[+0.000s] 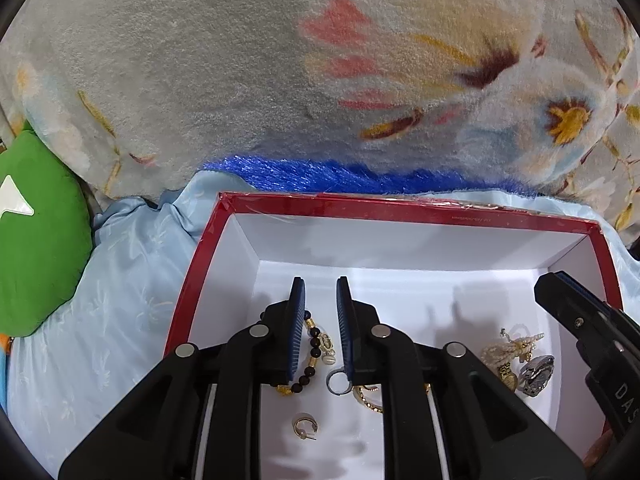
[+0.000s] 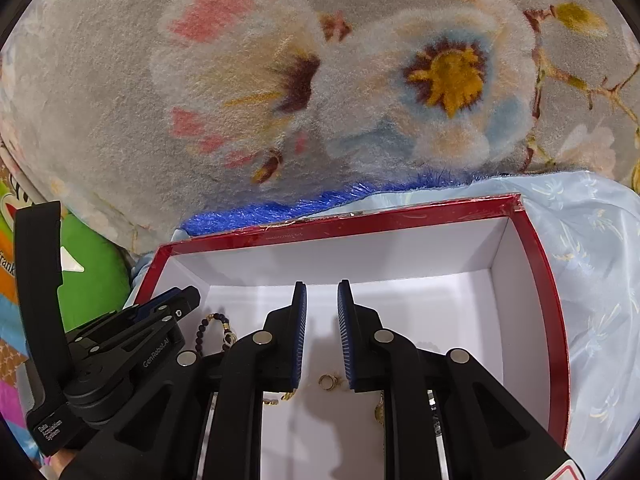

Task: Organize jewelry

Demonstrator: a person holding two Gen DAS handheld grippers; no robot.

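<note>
A red-rimmed box with a white inside lies on pale blue cloth and holds the jewelry. My left gripper is open over the box floor, above a black-and-gold bead bracelet, a grey ring, a gold hoop earring and a gold chain. A pearl cluster and a silver piece lie to the right. My right gripper is open and empty above small gold earrings. The bracelet shows at its left.
A fluffy floral blanket rises behind the box, with a blue fringe at its base. A green cushion lies at the left. The right gripper shows in the left view, the left gripper in the right view.
</note>
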